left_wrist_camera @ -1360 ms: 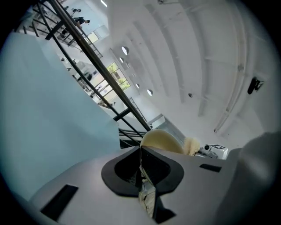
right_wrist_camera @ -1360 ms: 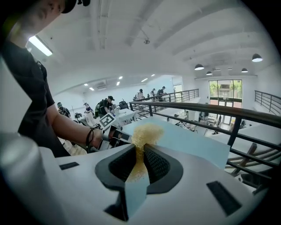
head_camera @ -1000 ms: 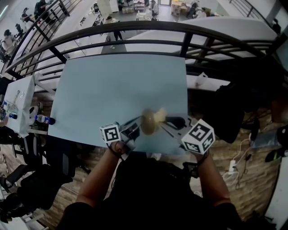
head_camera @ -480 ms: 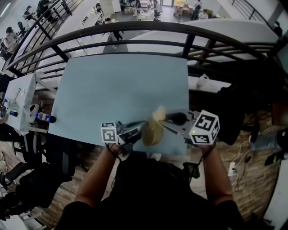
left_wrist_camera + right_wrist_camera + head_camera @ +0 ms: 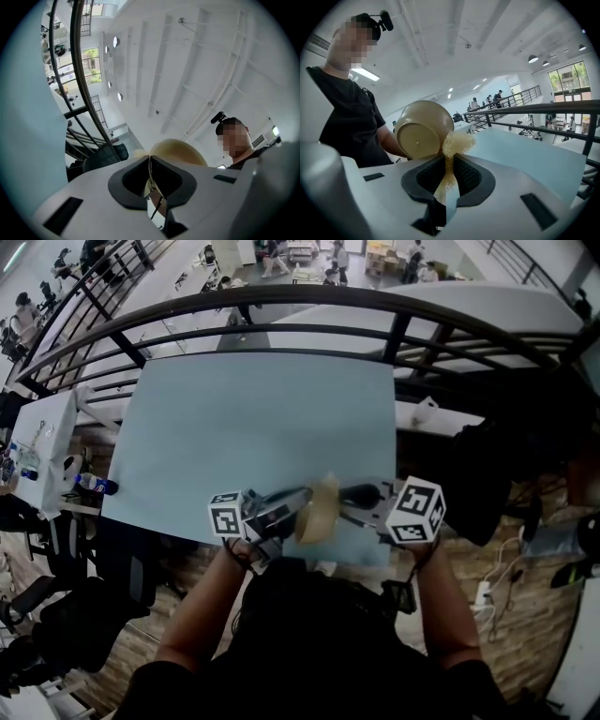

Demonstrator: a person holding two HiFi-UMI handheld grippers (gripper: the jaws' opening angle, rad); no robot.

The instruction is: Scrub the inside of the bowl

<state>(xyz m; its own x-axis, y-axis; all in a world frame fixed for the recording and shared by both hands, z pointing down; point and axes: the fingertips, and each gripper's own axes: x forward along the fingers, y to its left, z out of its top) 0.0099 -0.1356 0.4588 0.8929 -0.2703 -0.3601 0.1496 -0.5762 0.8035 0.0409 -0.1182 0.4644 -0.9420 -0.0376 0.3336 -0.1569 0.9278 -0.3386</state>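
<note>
- Head view: above the near edge of the pale blue rectangular table (image 5: pixel 234 427), the left gripper (image 5: pixel 298 503) holds a round beige bowl (image 5: pixel 319 514) tipped on its side in the air. The right gripper (image 5: pixel 345 493) faces it with a tan fibrous scrubber (image 5: pixel 328 486).
- Left gripper view: the jaws are pinched on the bowl's thin rim, and its rounded wall rises beyond them.
- Right gripper view: the jaws clamp the scrubber's lower part. Its frizzy top sits just beside the bowl's outer wall, and the bowl's flat base faces the camera.
</note>
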